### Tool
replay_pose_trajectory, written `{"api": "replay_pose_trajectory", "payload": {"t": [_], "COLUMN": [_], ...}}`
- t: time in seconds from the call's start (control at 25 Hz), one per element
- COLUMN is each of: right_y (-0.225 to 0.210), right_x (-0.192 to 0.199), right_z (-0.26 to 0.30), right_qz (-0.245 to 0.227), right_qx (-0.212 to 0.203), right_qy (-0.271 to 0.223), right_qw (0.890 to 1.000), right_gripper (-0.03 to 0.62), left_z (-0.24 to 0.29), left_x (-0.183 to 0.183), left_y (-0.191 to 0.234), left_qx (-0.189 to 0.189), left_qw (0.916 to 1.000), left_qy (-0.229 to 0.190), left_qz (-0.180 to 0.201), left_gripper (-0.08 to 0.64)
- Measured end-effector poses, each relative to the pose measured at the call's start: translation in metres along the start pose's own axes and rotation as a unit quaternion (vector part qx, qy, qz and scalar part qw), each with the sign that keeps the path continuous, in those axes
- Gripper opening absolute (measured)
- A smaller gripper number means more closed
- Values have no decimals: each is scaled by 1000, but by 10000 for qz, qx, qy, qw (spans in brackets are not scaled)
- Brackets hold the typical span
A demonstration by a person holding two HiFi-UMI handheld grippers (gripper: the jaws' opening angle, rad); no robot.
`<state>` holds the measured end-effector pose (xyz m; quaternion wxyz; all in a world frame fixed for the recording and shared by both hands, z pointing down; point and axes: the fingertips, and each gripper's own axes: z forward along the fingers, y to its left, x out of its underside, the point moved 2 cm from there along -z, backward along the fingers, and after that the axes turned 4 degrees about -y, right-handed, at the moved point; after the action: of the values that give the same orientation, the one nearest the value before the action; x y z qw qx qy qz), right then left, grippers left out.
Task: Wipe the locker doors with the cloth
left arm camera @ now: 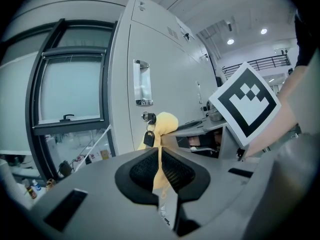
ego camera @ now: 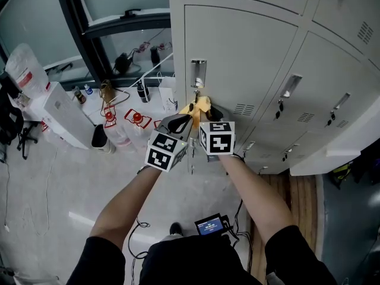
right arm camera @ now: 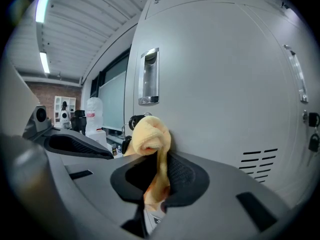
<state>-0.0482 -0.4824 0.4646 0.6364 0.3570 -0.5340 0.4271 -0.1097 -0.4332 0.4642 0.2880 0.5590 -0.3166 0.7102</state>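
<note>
1. Both are clamped shut on the yellow cloth [right arm camera: 150,134]: the left gripper [left arm camera: 160,156] and the right gripper [right arm camera: 161,171] each pinch a tail.
2. Cloth's bunched at the locker door [ego camera: 249,58], right beside the lock [left arm camera: 148,117] under the handle [ego camera: 198,73].
3. Risk imo: the dangling key fob [left arm camera: 148,138] snags the cloth mid-wipe, or dragging tugs the wad out of the jaws.

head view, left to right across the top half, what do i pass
clear plastic water jug, black window frame, silver recessed handle on the grey locker door, slanted silver handle of the next door, third silver handle; yellow cloth, below the first handle, left out
</note>
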Motion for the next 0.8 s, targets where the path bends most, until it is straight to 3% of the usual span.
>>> {"api": "replay_pose_trajectory", "payload": {"t": [0.8], "right_y": [-67], "right_x": [0], "right_z": [-34], "right_qz": [33], "right_qx": [415], "right_qy": [-44], "right_qw": [9991], "right_gripper": [67], "left_z": [39], "left_x": [-16], "left_y": [-49], "left_qx": [359], "left_qw": [9993], "left_qy": [-88], "left_qz": [61], "left_gripper": [34]}}
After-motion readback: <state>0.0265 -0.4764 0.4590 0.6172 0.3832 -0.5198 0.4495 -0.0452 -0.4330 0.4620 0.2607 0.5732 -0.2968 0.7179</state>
